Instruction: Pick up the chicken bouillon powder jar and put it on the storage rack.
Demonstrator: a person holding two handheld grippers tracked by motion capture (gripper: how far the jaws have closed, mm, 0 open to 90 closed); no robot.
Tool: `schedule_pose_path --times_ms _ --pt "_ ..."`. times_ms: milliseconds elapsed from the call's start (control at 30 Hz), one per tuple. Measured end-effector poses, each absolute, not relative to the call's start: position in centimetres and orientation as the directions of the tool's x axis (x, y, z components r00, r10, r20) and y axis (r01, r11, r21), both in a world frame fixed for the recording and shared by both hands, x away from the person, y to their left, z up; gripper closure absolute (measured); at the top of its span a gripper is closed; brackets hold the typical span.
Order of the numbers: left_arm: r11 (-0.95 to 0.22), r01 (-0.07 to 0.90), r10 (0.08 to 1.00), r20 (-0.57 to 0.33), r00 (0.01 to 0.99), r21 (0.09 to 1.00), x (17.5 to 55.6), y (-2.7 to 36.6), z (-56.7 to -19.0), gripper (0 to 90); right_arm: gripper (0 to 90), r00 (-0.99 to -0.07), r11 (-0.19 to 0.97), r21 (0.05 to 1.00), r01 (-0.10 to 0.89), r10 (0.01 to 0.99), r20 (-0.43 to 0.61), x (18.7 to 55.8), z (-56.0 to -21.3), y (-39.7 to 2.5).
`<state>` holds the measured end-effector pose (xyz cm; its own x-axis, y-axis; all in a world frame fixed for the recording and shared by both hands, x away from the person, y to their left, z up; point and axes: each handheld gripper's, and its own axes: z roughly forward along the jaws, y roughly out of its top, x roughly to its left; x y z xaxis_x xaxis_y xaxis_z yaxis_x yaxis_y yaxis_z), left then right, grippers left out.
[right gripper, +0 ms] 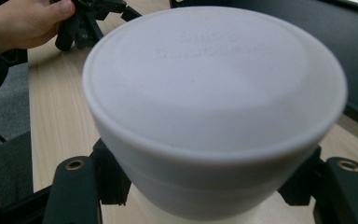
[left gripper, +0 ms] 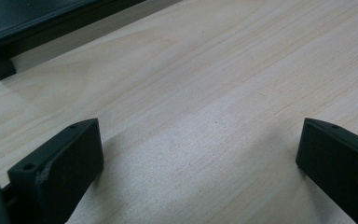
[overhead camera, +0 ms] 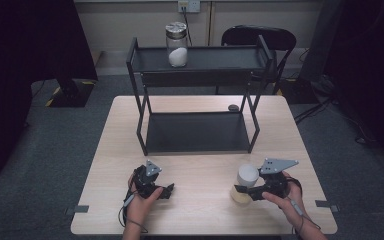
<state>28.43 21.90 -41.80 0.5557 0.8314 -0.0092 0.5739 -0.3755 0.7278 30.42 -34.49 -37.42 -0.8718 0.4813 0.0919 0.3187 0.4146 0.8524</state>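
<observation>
- Two grippers are in play; my right gripper [overhead camera: 243,191] has its jaws clamped on either side of the white-lidded jar [overhead camera: 245,183], which stands upright on the table [overhead camera: 200,165] near the front right edge. I judge the grip sits low on the body so the jar can be lifted level.
- In the right gripper view the white lid [right gripper: 214,79] bulges over both jaws, so the contact faces are hidden; the grip reads from the jaw arms pressed against the jar below the lid.
- The jar's contents are hard to make out; the body looks pale yellowish in the high view.
- My left gripper [overhead camera: 167,191] rests low over bare wood, jaws spread wide with nothing between them, probably parked out of the way.
- Beyond the jaws stands the black shelf rack [overhead camera: 198,75], with a glass jar [overhead camera: 176,45] on its top tier, likely the destination.
- A small dark object [overhead camera: 233,107] behind the rack is too small to identify.
</observation>
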Motion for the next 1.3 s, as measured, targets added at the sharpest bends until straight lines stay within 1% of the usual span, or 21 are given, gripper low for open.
schedule_pose_path --times_ms 167,633,900,1200,1300 --pt "-0.376 0.574 0.831 -0.009 0.556 0.728 28.4 21.9 -41.8 0.0 34.2 -0.87 0.417 0.854 0.312 0.485 0.081 31.2 -36.5 -33.3" --pt "-0.383 0.572 0.829 -0.003 0.559 0.726 28.5 21.9 -41.8 0.0 34.4 -0.875 0.426 0.845 0.324 0.474 0.096 34.4 -34.5 -29.8" --pt "-0.383 0.572 0.829 -0.003 0.559 0.726 28.5 21.9 -41.7 0.0 34.5 -0.878 0.44 0.843 0.309 0.472 0.076 36.0 -33.1 -28.2" --pt "-0.383 0.572 0.829 -0.003 0.559 0.725 28.5 21.9 -41.7 0.0 34.6 -0.871 0.428 0.843 0.326 0.482 0.092 37.6 -32.1 -27.6" --pt "-0.383 0.572 0.829 -0.003 0.559 0.725 28.5 21.9 -41.7 0.0 34.6 -0.869 0.433 0.844 0.318 0.489 0.076 38.0 -31.5 -27.5"
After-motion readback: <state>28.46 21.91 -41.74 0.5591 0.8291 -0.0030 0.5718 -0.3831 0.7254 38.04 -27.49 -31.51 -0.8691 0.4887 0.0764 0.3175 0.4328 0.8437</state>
